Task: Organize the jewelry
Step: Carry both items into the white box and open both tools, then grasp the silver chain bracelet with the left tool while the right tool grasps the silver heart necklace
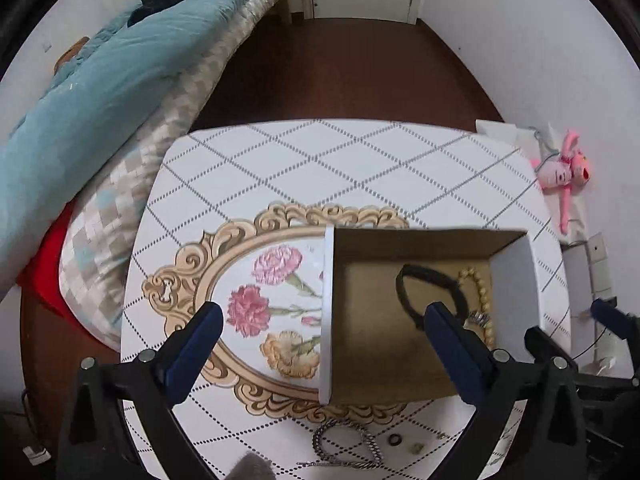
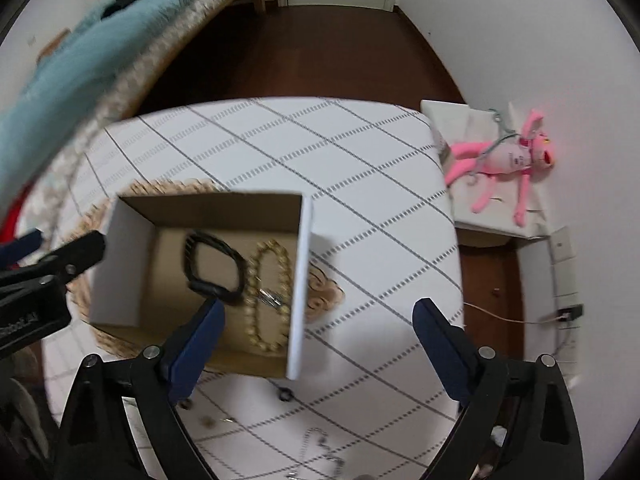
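Left wrist view: left gripper (image 1: 324,320) fingers are standing wide, empty, over the box (image 1: 516,280); silver chain (image 1: 344,446) is lying on the table (image 1: 360,152) just before the box, long axis sideways. Right gripper (image 2: 318,316) is wide, empty too; only its view is showing the bead bracelet (image 2: 268,296) whole.

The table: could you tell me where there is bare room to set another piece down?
Free: the table's far half beyond the box, and the box floor left of the black band. Crowded: the near edge, with the chain and small bits, and the box's right side, with the beads.
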Tool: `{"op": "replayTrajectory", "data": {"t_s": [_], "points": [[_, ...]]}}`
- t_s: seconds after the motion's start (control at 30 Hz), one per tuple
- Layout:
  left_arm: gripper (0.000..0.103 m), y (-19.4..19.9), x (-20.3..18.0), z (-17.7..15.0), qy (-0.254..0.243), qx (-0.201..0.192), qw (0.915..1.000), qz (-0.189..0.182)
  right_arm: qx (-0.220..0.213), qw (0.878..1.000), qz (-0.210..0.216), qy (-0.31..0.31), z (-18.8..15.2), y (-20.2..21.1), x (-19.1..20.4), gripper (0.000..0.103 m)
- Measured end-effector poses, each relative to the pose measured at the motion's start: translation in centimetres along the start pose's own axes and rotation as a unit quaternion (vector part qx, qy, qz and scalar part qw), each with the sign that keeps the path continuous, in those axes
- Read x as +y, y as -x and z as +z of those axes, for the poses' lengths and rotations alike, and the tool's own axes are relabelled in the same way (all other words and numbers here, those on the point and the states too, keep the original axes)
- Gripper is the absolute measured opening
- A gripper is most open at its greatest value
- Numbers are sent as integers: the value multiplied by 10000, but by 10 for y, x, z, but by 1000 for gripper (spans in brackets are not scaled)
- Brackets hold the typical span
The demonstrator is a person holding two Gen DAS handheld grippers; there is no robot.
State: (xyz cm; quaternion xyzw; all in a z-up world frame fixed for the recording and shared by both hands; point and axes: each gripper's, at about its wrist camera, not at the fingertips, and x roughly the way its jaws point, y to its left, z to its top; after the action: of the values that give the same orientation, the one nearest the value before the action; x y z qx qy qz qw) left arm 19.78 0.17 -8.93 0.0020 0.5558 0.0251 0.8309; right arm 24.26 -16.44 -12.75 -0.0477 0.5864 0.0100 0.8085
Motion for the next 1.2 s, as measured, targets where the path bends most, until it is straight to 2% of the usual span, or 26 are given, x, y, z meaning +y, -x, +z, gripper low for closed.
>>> {"op": "replayTrajectory", "data": {"t_s": [0.13,0.37,0.73,0.87,1.03,1.2], "points": [[103,-2,1,-10,24,4,10000,68,-23,9999,-103,-41,-9,-3,0,101],[103,16,1,-21,123,-116,9999,33,-181,9997,-73,-133,-17,10,-2,101],[103,73,12,-36,223,-570,9981,-93,-815,9965,-18,-198,-36,76,1,101],[103,86,18,-46,227,-679,9974,-49,-896,9955,38,-295,-46,89,-1,101],[103,84,22,-68,210,-662,9975,89,-879,9950,152,-459,-65,94,-4,101],[103,56,25,-101,204,-448,9983,323,-589,9947,195,-819,-99,71,-25,101]]}}
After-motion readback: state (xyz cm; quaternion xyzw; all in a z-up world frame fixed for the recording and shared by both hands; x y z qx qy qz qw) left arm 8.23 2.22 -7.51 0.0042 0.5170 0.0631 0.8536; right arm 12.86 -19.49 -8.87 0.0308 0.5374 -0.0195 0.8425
